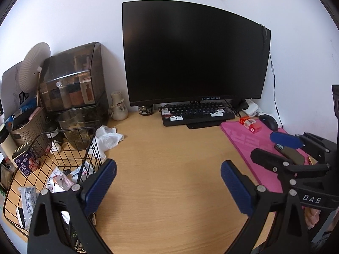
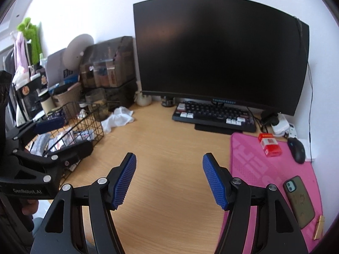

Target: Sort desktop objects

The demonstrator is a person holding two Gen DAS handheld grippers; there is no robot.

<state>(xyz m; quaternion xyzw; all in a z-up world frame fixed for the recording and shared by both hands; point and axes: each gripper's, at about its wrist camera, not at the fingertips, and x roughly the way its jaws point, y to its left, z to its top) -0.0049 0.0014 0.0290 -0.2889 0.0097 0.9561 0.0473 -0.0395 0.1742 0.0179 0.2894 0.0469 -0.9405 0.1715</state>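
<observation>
On the pink mat (image 2: 254, 169), right of the right gripper (image 2: 169, 180), lies the phone (image 2: 299, 201), long axis running front to back. Both the right and the left gripper (image 1: 167, 186) gape empty; the right is nearer.

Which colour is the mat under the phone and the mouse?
Pink, with a paler printed pattern. The mat shows best in the right wrist view.

Black tools (image 2: 168, 180), blue ribbed pads (image 2: 125, 182), silver screws.

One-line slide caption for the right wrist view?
Open right claw above the desk, between wire basket and pink mat.
</observation>
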